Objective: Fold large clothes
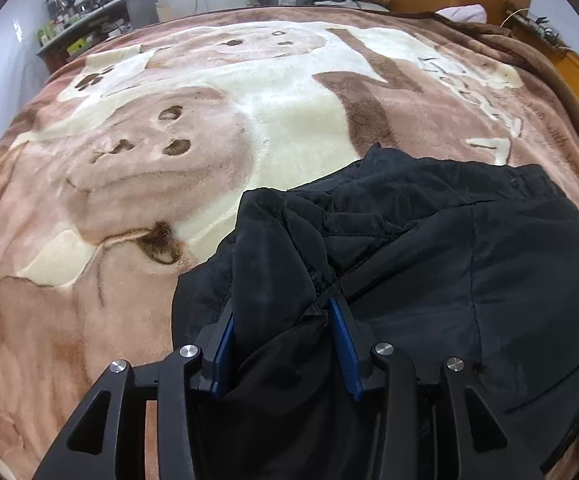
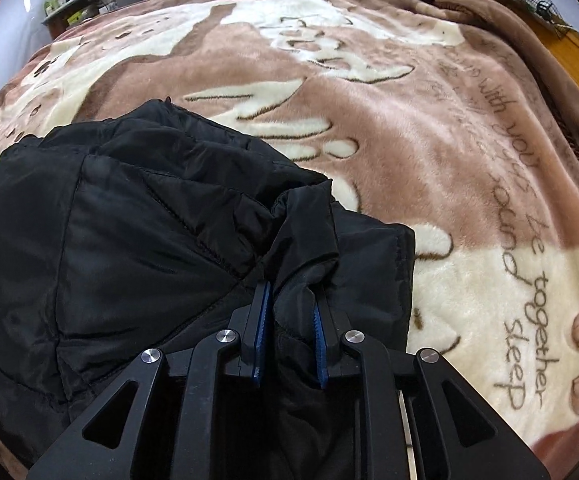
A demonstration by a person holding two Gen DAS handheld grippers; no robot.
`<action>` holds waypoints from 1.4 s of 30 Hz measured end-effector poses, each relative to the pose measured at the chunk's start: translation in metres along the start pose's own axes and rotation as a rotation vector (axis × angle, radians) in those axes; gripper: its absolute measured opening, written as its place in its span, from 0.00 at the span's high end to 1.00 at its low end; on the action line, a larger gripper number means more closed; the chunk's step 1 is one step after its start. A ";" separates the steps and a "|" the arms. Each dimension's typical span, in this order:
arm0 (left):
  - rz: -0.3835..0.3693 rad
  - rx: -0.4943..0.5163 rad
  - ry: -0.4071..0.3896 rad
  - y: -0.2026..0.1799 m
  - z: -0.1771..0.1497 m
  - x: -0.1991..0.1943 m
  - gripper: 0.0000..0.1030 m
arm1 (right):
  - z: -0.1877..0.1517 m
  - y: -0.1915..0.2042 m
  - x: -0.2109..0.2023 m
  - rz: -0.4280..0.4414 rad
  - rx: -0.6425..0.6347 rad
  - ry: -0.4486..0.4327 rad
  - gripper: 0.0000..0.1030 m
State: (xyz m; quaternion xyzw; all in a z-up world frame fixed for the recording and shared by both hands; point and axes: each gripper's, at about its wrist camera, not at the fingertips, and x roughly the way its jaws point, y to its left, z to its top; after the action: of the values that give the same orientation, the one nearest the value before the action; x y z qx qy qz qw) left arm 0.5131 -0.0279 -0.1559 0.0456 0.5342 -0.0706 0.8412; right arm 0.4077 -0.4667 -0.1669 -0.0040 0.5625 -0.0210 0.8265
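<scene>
**Mara:** Near the front edge of the bed (image 1: pixel 193 92), on the plush brown-and-cream blanket (image 2: pixel 429 128), lies the black padded jacket (image 1: pixel 509 280). It sits bunched in the near part of the bed, and most of the blanket beyond it is bare.

**Jon:** How are the grippers placed?

**Mara:** The left hand-held gripper (image 1: pixel 281 344) has a thick roll of the jacket's cloth between its blue pads (image 1: pixel 343 356). The pads stand fairly wide, and the padded fabric fills the gap, so I judge it gripped. The right hand-held gripper (image 2: pixel 289 336) has its pads closer together, pinched on a narrower fold at the jacket's right edge.

**Jon:** So how far along is the folding?

**Mara:** Partway, I'd say. The jacket is already gathered into a compact, layered heap and not spread flat; in the right wrist view several layers overlap with a stitched seam running across them. But it is no tidy rectangle: the far edge is rumpled and creases pile up in the middle.

**Jon:** And what's left?

**Mara:** Probably bringing the two held parts over or across the body, laying them down, and smoothing. Whether a sleeve or a hem is held, I cannot tell.
</scene>
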 end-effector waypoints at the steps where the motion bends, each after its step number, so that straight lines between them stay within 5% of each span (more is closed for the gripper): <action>1: 0.003 -0.012 0.006 0.001 0.002 -0.001 0.55 | 0.002 -0.003 -0.005 -0.005 0.019 -0.003 0.78; 5: -0.028 -0.087 -0.010 0.014 0.006 -0.030 0.46 | 0.004 -0.019 -0.053 0.004 0.162 -0.121 0.65; 8: 0.013 -0.088 -0.109 0.024 0.000 -0.069 0.42 | -0.007 -0.026 -0.088 0.036 0.208 -0.227 0.61; 15: 0.059 -0.024 -0.271 0.021 -0.032 -0.132 0.40 | -0.046 0.007 -0.134 0.087 0.038 -0.361 0.61; 19: 0.000 -0.005 -0.214 0.005 -0.039 -0.113 0.40 | -0.049 0.028 -0.099 0.044 -0.057 -0.262 0.61; 23: 0.063 0.039 -0.088 -0.007 -0.048 -0.061 0.38 | -0.052 0.027 -0.059 0.037 -0.037 -0.182 0.61; 28: 0.094 0.083 -0.104 -0.015 -0.058 -0.043 0.37 | -0.049 0.021 -0.034 0.092 0.004 -0.136 0.61; 35: 0.118 0.055 -0.107 -0.020 -0.062 -0.025 0.36 | -0.052 0.033 -0.020 0.053 -0.040 -0.100 0.61; 42: 0.076 -0.004 -0.113 -0.014 -0.067 -0.010 0.35 | -0.054 0.034 -0.009 0.056 -0.033 -0.086 0.61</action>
State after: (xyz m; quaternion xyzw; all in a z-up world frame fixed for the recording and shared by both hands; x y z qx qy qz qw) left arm 0.4471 -0.0306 -0.1747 0.0601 0.4838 -0.0402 0.8722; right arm 0.3552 -0.4315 -0.1798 -0.0030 0.5268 0.0116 0.8499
